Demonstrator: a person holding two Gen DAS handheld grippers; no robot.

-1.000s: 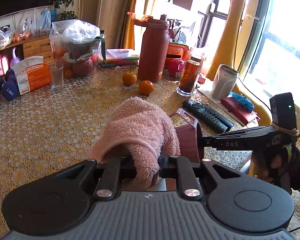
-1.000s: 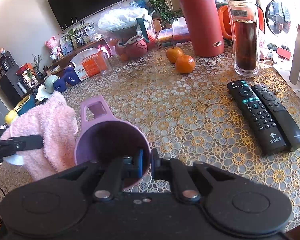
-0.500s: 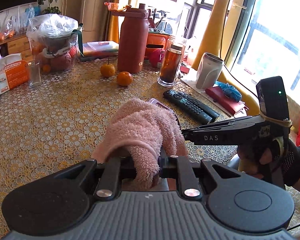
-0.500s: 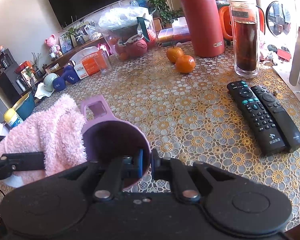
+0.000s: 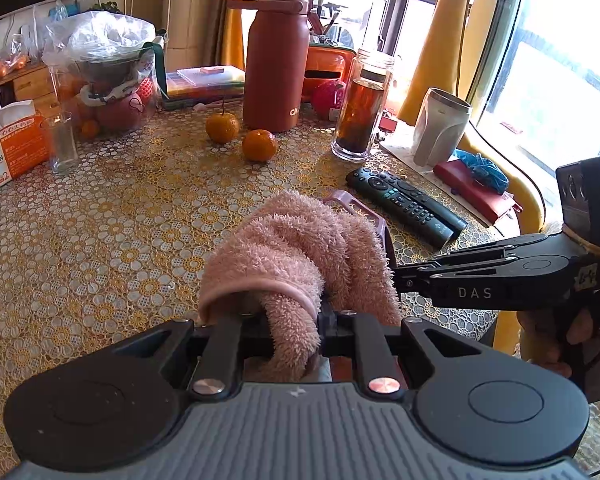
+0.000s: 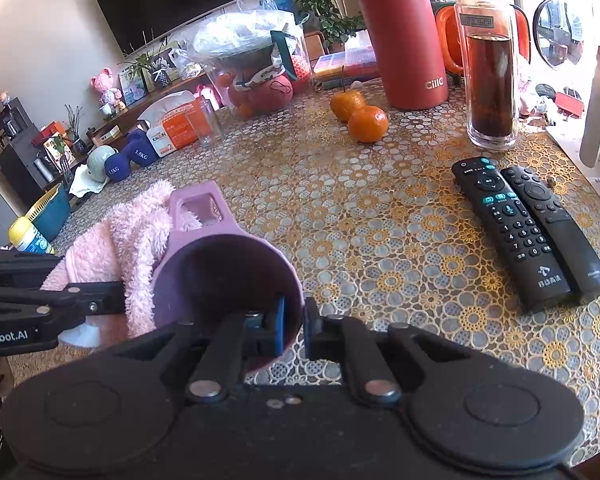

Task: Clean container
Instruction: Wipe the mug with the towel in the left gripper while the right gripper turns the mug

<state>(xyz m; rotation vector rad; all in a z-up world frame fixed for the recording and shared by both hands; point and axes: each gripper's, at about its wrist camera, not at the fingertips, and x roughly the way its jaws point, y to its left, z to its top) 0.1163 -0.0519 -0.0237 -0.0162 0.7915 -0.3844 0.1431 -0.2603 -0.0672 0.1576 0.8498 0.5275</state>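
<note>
I hold the purple cup point(image 6: 224, 276) and press the pink towel point(image 5: 300, 256) on it

My right gripper point(image 6: 294, 326) pinches the cup's rim, low in the middle of the frame, one finger in and one out. My left gripper point(image 5: 290, 320) is squeezed tight on the fluffy towel, which touches the cup's side by its handle, above the yellow flower tablecloth point(image 6: 380, 216)

a mauve cup point(image 6: 224, 280) with a tabbed handle tilts on its side at lower centre, mouth open, fluffy pink towel point(image 5: 296, 248) pressed against its left wall.
</note>
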